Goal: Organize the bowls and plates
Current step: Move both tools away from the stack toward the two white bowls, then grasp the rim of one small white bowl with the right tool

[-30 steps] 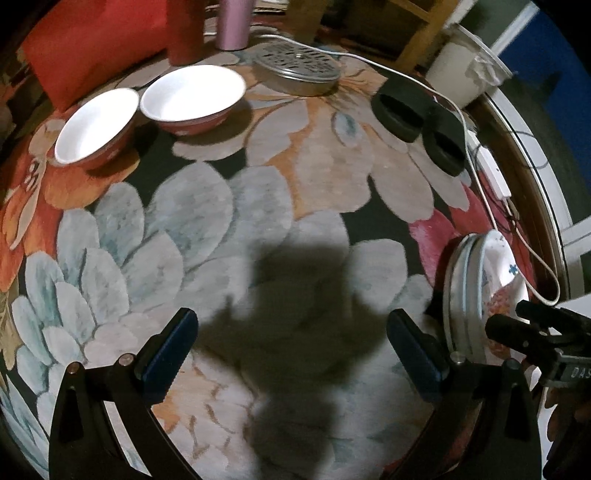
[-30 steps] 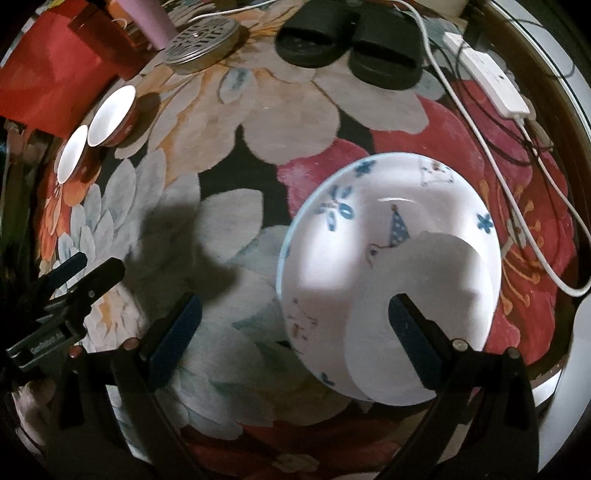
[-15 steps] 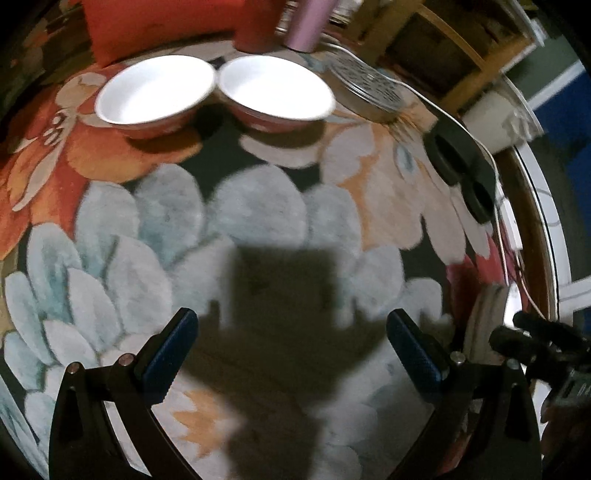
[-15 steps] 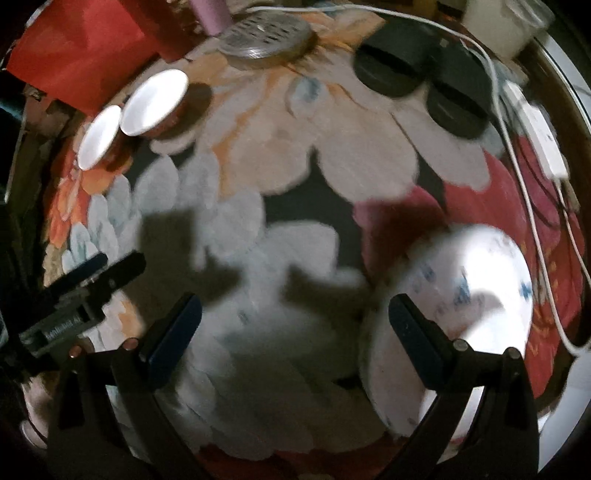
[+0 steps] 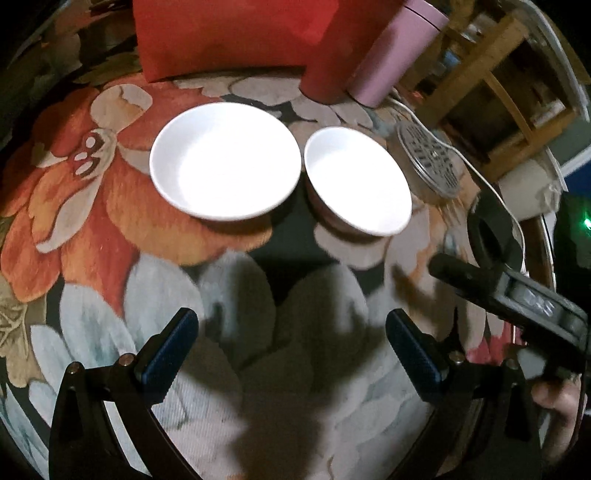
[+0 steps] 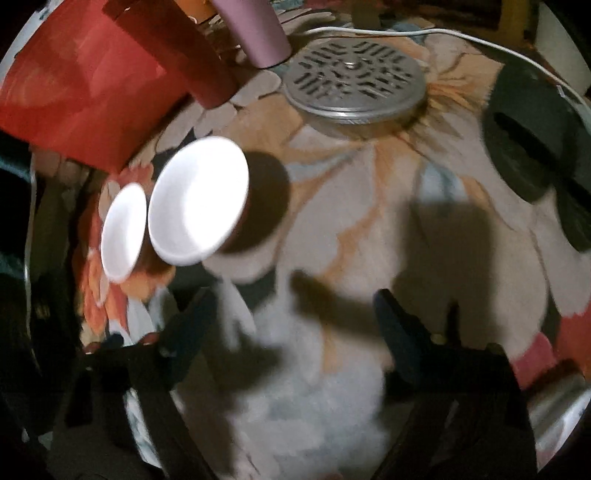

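Observation:
Two white bowls with red outsides stand side by side on the flowered rug. In the left wrist view the left bowl (image 5: 225,160) and the right bowl (image 5: 357,184) lie just ahead of my open, empty left gripper (image 5: 290,347). My right gripper (image 6: 291,328) is open and empty; the same bowls show to its left, the nearer one (image 6: 199,206) and the farther one (image 6: 122,232). The right gripper's body (image 5: 517,295) shows at the right of the left wrist view. The white plates are out of view.
A red cushion (image 5: 229,33), a red cylinder (image 5: 328,74) and a pink tumbler (image 5: 391,55) stand behind the bowls. A round metal slotted lid (image 6: 352,81), a white cable (image 6: 406,33) and black slippers (image 6: 535,147) lie at the right.
Both grippers have swung left, away from the white plates toward the two bowls. The bowls are now much nearer and the plates have left both views.

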